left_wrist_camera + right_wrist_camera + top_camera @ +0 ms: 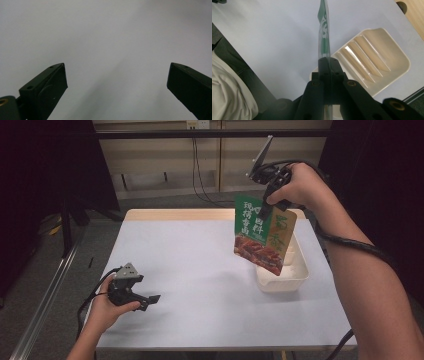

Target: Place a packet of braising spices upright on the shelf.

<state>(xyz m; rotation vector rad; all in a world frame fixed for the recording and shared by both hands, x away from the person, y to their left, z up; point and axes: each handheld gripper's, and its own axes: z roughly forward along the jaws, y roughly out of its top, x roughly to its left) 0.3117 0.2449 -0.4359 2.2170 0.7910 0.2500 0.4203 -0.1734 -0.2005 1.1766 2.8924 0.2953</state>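
Both forearms are bare, with no sleeves showing. The left gripper is black with a grey three-cornered plate on top, a black cable trailing from it, and small holes near its blunt jaw tips. The right gripper is black too, with brass-coloured screws at its jaw pivots and a thick black cable.

A pale sheet covers the table, wooden edge at the far side; cables hang down the back wall
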